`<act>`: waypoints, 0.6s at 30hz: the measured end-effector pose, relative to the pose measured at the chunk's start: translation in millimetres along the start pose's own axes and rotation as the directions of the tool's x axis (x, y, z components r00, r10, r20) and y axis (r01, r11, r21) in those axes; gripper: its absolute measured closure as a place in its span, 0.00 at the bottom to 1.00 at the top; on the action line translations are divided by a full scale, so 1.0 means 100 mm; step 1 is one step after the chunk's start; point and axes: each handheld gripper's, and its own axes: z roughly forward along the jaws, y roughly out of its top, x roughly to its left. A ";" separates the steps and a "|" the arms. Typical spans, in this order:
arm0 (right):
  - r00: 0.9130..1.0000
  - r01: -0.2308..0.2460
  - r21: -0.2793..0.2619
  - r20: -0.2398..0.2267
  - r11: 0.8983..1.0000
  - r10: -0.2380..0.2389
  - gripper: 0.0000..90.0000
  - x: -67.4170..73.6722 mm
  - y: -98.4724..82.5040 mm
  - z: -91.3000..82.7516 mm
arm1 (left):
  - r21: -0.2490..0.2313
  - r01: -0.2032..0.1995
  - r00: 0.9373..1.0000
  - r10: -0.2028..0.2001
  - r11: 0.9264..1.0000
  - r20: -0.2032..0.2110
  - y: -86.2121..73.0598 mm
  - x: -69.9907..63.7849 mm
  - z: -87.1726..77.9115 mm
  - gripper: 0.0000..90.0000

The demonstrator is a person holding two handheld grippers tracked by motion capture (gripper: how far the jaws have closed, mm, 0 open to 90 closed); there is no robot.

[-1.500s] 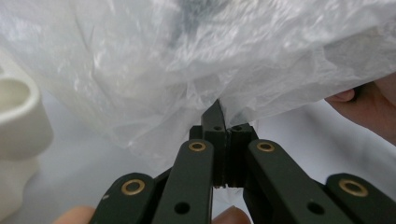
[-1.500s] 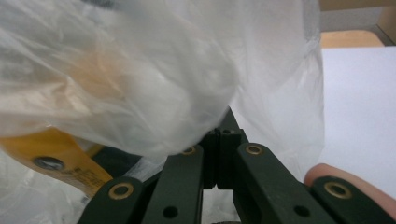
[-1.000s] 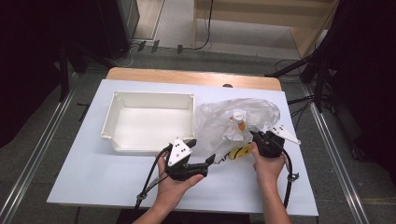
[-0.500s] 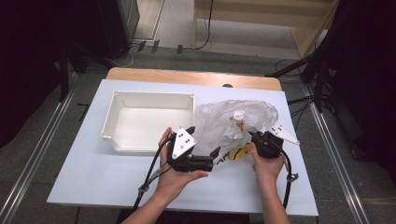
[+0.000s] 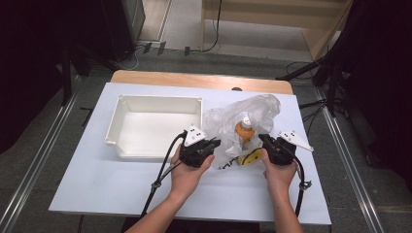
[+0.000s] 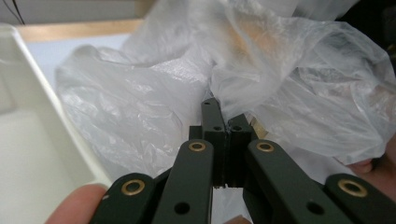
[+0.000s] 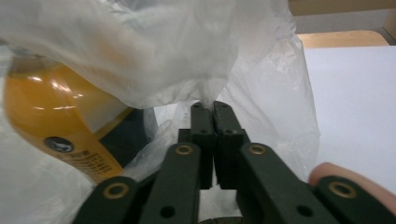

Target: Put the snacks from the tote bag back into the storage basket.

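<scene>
The crumpled clear plastic bag [image 5: 243,121] is filling the space between the left tongs [image 5: 214,144] and the right tongs [image 5: 262,140], billowing up and blocking any straight passage across. Inside it, the orange bottle with a white cap [image 5: 244,128] and the yellow packet [image 5: 250,158] are standing in the way of a low reach. The white rectangular plastic tray [image 5: 118,124] is sitting just beside the left tongs, its near wall barring movement that way. The white counter [image 5: 97,194] is lying open in front of the tray, and another bare stretch is running to the right of the right tongs.
</scene>
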 end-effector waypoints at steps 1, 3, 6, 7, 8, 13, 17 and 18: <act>1.000 -0.004 -0.004 -0.006 1.000 0.004 0.93 0.00 0.00 -0.02 | 0.016 0.000 1.000 0.000 1.000 -0.002 -0.03 -0.01 0.05 1.00; 1.000 -0.004 -0.025 -0.023 1.000 0.004 0.85 -0.01 0.02 -0.07 | 0.035 0.004 1.000 -0.004 0.999 -0.001 -0.07 -0.02 0.13 1.00; 0.999 -0.004 -0.055 -0.041 0.998 0.001 0.73 -0.01 0.05 -0.15 | 0.058 0.005 1.000 -0.005 0.998 0.000 -0.11 -0.05 0.21 1.00; 0.999 -0.003 -0.065 -0.048 0.998 0.000 0.70 -0.01 0.06 -0.17 | 0.059 0.005 1.000 -0.005 0.998 0.000 -0.12 -0.05 0.23 1.00; 0.999 0.001 -0.077 -0.052 0.997 -0.005 0.66 -0.01 0.07 -0.19 | 0.063 0.002 1.000 -0.002 0.998 -0.002 -0.13 -0.06 0.26 1.00; 0.995 0.034 -0.160 -0.089 0.986 -0.048 0.49 0.04 0.17 -0.35 | 0.081 -0.004 1.000 0.005 0.997 -0.009 -0.18 -0.07 0.33 1.00; 0.989 0.076 -0.212 -0.106 0.974 -0.100 0.37 0.17 0.28 -0.45 | 0.092 -0.008 1.000 0.009 0.996 -0.008 -0.23 -0.08 0.37 1.00; 0.988 0.084 -0.220 -0.109 0.972 -0.110 0.36 0.19 0.31 -0.46 | 0.098 -0.009 1.000 0.010 0.995 -0.008 -0.25 -0.07 0.38 1.00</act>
